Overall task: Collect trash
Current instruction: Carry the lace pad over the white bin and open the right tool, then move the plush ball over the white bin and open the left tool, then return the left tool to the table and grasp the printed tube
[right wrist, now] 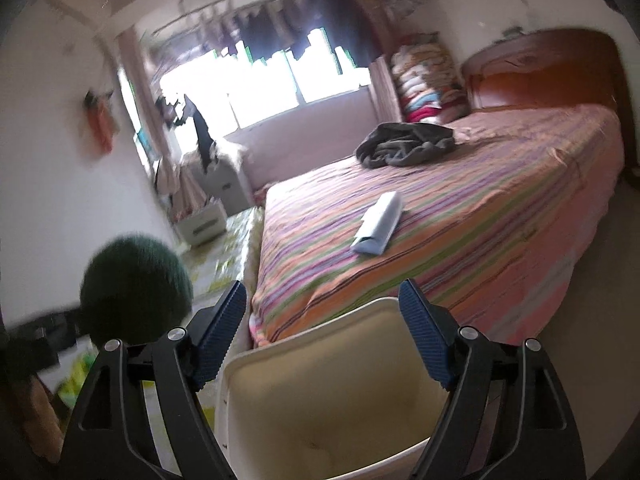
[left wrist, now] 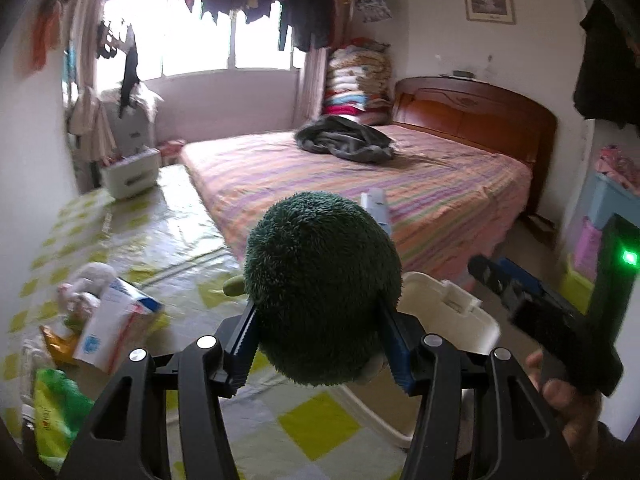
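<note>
Your left gripper (left wrist: 320,344) has its jaws clamped on a green plush (left wrist: 322,288), held up over the floor (left wrist: 168,240). Your right gripper (right wrist: 322,336) has its jaws wide with nothing between them, above a white chair (right wrist: 320,400). A folded paper (right wrist: 378,222) lies on the bed (right wrist: 480,220). More trash lies on the floor: a box (left wrist: 116,324) and a green bag (left wrist: 56,412).
</note>
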The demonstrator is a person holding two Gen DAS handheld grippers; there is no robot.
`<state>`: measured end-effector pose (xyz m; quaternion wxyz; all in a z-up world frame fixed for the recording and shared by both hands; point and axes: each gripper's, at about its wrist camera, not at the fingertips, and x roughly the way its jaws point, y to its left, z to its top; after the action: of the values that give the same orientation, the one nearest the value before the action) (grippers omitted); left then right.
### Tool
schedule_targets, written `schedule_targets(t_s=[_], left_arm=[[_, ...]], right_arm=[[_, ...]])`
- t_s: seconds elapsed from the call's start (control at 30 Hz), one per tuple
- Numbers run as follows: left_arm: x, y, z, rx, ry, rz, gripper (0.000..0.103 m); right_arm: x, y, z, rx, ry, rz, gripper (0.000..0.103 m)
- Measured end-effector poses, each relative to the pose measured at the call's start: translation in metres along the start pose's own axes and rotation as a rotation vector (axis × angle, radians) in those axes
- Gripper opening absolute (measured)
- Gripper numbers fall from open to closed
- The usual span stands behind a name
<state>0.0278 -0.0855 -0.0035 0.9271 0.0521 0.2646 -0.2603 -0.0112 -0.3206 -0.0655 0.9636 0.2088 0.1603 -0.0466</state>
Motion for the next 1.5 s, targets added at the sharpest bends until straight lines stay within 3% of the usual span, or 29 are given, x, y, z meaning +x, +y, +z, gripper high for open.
schedule_targets(t_s=[0.37, 0.57, 0.7, 1.2, 1.5], left_arm=[[0.012, -0.029, -0.010, 0.066, 0.042, -0.076, 0.056], [0.014, -0.037, -0.012, 0.093, 0.038, -0.056, 0.060], [0.005, -0.034, -0.007, 0.108, -0.008, 0.010, 0.077], [-0.021, 0.045, 0.003, -0.099, -0.027, 0.083, 0.077], [-0.035, 0.076, 0.000, -0.121, -0.032, 0.183, 0.077]], right_arm=[[-0.009, -0.015, 0.003, 0.066, -0.041, -0.026, 0.078], [-0.009, -0.011, 0.003, 0.059, -0.048, -0.024, 0.078], [-0.008, -0.011, 0.003, 0.064, -0.048, -0.025, 0.078], [0.001, 0.021, -0.001, 0.011, -0.026, 0.031, 0.078], [0.018, 0.060, -0.011, -0.045, 0.032, 0.106, 0.078]])
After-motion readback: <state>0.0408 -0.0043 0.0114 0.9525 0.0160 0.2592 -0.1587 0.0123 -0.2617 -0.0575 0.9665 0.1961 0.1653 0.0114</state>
